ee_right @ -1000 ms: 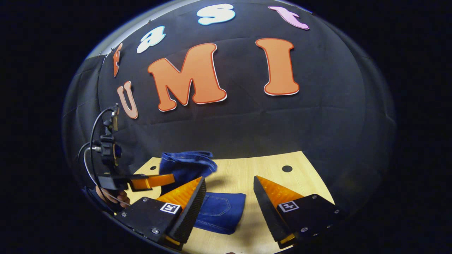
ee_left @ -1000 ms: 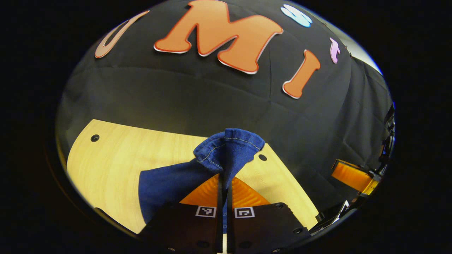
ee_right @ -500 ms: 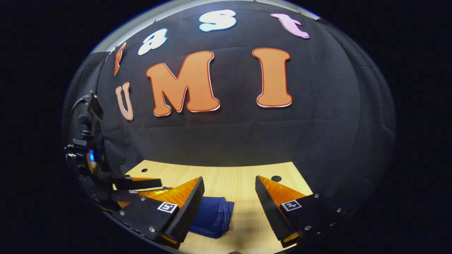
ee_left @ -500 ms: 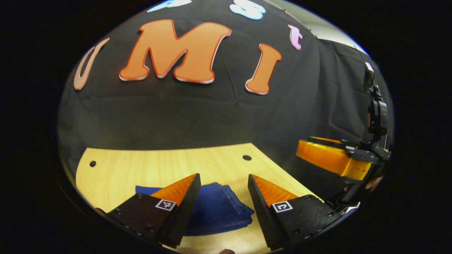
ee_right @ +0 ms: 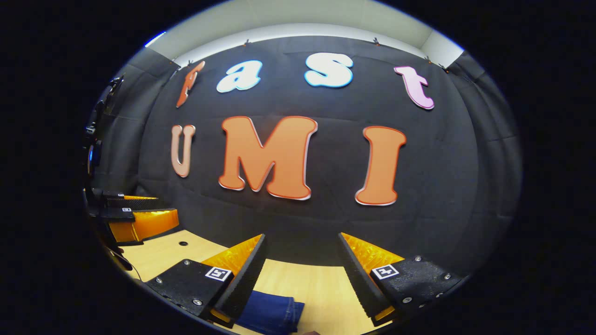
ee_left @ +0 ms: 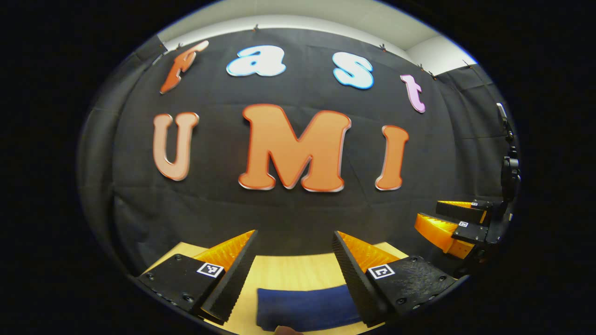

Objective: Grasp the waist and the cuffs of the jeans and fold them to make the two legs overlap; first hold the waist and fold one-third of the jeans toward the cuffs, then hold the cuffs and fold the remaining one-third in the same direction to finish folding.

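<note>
Two grippers were up over the table, both with jaws spread wide and nothing between them. In the left gripper view the left gripper (ee_left: 294,235) had its fingers apart, and the jeans (ee_left: 307,312) lay low between them on the wooden table (ee_left: 284,274), as a folded flat bundle of dark blue denim w/ a straight far edge and rounded corners. The fingers did not touch the cloth as far as I could see. Each finger was a wedge shape, ribbed on the sloping outer face and toothed along the inner edge, w/ a small square marker on its rough block base. The right gripper (ee_left: 454,218) showed at the far right of this view, seen from its side, well apart from the jeans; its jaws looked parted there too.

In the right gripper view the right gripper (ee_right: 301,237) was released also. The jeans (ee_right: 272,315) sat at the bottom, partly behind the left-hand finger of this view; layered folded edges w/ seam lines were visible on the side toward the gap. The table (ee_right: 316,288) was light wood w/ fine grain and a small round hole (ee_right: 183,243) near its far left. The left gripper (ee_right: 139,216) was at the left edge, above the table corner. No container was in the scene; the jeans were directly on the table top.
</note>
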A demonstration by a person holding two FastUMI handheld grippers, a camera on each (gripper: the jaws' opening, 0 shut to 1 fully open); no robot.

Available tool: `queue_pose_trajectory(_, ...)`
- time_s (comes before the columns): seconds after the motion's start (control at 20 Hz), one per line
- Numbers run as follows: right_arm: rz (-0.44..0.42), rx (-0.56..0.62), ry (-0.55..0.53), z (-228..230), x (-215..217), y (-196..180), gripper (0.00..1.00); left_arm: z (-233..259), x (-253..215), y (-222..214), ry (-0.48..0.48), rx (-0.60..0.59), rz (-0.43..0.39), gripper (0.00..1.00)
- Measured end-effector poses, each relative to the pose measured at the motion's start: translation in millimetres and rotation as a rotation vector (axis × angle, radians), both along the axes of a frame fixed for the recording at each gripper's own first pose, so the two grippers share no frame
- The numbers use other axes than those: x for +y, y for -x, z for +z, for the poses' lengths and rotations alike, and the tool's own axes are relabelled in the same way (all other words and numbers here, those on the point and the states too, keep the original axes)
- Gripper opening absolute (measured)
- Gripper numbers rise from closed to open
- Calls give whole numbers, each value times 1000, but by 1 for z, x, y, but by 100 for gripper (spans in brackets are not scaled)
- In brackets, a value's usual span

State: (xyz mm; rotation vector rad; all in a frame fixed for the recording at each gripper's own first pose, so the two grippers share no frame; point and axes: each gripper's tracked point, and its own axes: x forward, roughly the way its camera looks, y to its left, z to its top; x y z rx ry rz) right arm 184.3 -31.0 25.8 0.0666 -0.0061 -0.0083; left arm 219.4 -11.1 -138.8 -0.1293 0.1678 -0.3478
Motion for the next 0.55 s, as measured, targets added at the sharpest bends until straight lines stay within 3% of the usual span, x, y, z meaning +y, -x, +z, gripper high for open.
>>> queue_pose_trajectory(0.3,80,5,2,-7,39,-1,95,47,59,9,-9,-159,150,93)
queue_pose_trajectory(0.45,106,13,-16,-12,50,3,95,36,73,24,-70,-181,168,93)
queue_pose_trajectory(0.5,114,14,-18,-13,52,4,100,34,75,27,-62,-183,173,94)
queue_pose_trajectory(0.55,119,12,-17,-15,54,5,95,30,76,29,-56,-173,174,94)
